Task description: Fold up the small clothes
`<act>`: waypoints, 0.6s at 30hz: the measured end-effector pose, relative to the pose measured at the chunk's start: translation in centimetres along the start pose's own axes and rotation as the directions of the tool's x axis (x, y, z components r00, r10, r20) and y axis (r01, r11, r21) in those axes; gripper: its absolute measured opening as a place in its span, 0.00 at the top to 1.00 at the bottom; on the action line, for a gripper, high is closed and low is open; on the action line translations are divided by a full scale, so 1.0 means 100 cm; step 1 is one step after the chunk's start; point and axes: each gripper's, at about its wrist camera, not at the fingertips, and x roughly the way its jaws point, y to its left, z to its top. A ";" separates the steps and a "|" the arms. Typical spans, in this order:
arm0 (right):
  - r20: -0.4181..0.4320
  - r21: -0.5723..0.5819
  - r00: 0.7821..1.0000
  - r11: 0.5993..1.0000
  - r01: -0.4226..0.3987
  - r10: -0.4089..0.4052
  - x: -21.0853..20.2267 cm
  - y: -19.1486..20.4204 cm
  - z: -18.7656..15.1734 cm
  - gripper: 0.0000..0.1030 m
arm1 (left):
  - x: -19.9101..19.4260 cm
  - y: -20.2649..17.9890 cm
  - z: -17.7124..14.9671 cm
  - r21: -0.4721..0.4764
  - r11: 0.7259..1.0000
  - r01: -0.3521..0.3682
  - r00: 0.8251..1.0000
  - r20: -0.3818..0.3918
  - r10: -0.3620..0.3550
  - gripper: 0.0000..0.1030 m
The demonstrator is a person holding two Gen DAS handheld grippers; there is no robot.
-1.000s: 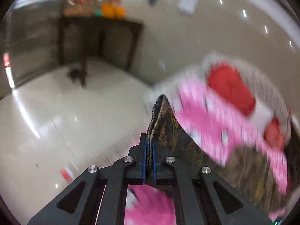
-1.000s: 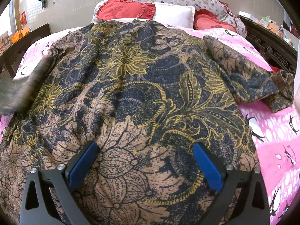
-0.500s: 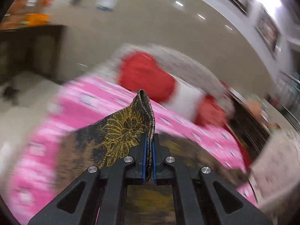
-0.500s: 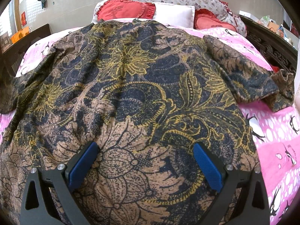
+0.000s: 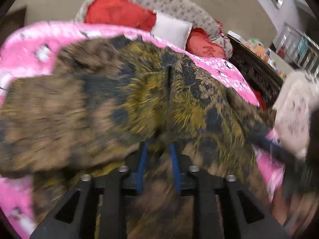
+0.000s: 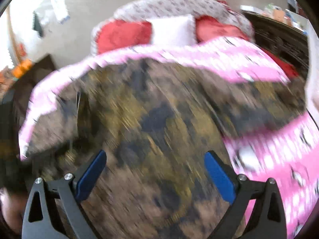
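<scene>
A dark batik shirt (image 5: 123,103) with brown, navy and yellow flowers lies spread on a pink bedspread (image 5: 225,69); both views are motion-blurred. My left gripper (image 5: 158,151) is low over the shirt, its blue pads slightly apart, with a fold of cloth lying over the tips; no cloth is pinched between them. My right gripper (image 6: 155,169) is wide open and empty above the shirt (image 6: 159,119), blue pads on either side of its lower middle. In the left wrist view the right gripper's arm shows at the right edge.
Red cushions (image 6: 121,33) and a white pillow (image 6: 173,29) lie at the bed's head. A dark carved wooden bed frame (image 5: 257,73) runs along the right. A dark side table (image 6: 24,79) stands at the left.
My left gripper swung from the floor side over the bed, carried the shirt's sleeve onto the body and opened. My right gripper has lifted and tilted back; its view has gone blurred.
</scene>
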 end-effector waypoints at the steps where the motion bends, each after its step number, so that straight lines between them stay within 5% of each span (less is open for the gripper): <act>1: 0.011 -0.018 0.998 0.998 -0.066 0.066 0.003 0.005 0.009 0.03 | -0.010 0.004 -0.011 0.054 0.998 -0.043 0.999 0.020 0.042 0.87; 5: -0.063 -0.056 0.929 0.928 -0.369 0.366 0.041 0.039 0.028 0.13 | -0.007 0.026 -0.041 0.034 0.993 -0.113 0.994 -0.005 0.113 0.87; 8: -0.106 -0.091 0.916 0.913 -0.396 0.387 0.071 0.056 0.026 0.25 | -0.008 0.054 -0.044 -0.114 0.991 -0.070 0.997 0.007 0.071 0.87; 11: -0.120 -0.094 0.884 0.881 -0.463 0.452 0.091 0.061 0.025 0.38 | -0.004 0.056 -0.041 -0.131 0.988 -0.086 0.996 0.006 0.088 0.88; 12: -0.120 -0.109 0.883 0.879 -0.465 0.453 0.095 0.062 0.026 0.39 | -0.002 0.052 -0.040 -0.122 0.988 -0.099 0.995 0.005 0.101 0.88; 15: -0.114 -0.137 0.926 0.917 -0.374 0.361 0.110 0.059 0.020 0.45 | 0.000 0.054 -0.041 -0.123 0.987 -0.104 0.994 0.009 0.106 0.88; 18: -0.102 -0.076 0.923 0.922 -0.378 0.370 0.120 0.048 0.022 0.53 | 0.004 0.051 -0.037 -0.142 0.985 -0.093 0.995 0.015 0.096 0.88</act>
